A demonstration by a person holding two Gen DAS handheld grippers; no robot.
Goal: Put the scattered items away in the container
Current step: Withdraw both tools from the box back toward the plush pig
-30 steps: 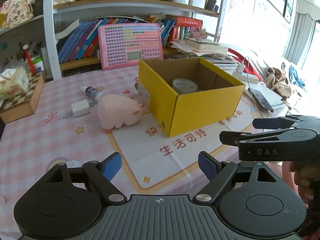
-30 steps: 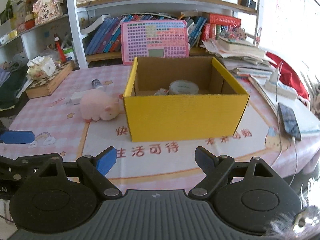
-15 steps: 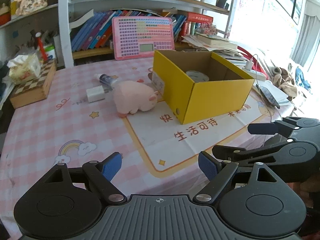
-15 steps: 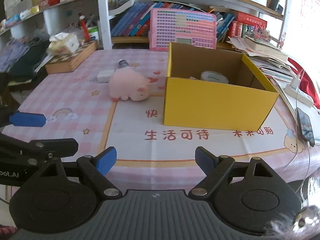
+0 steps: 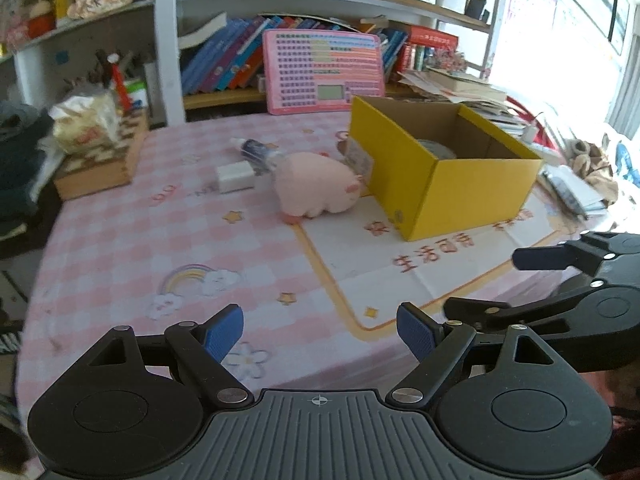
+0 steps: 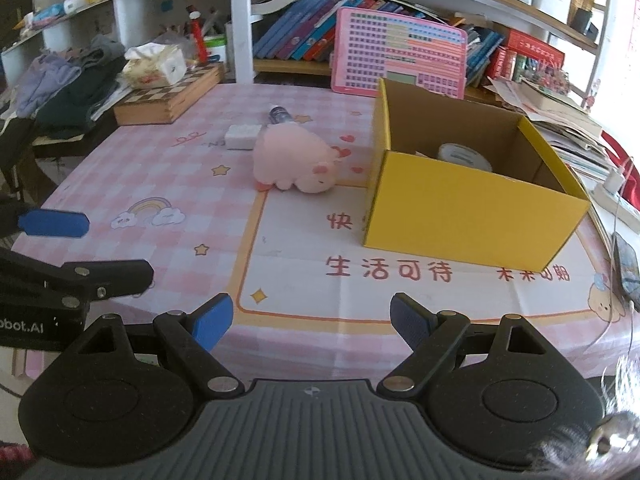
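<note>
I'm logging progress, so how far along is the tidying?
Done: a round tin sits in the yellow box. In hand: nothing; left gripper and right gripper are open. Left on the table: pink plush pig, white block, small bottle.

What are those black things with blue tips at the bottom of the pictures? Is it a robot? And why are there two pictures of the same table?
It is not a robot. A person holds a grabber tool in each hand, and each tool has a small camera looking out along its two fingers. That gives two pictures: one from the left gripper, one from the right gripper. The blue tips are the finger pads. Both grippers are open and hold nothing.

Each camera also catches the other tool at the side of its picture.

On the pink checked tablecloth stands a yellow box with a round tin already inside. Beside the box lies a pink plush pig. Behind the pig lie a small white block and a little bottle. Those things look like what goes into the box.
</note>
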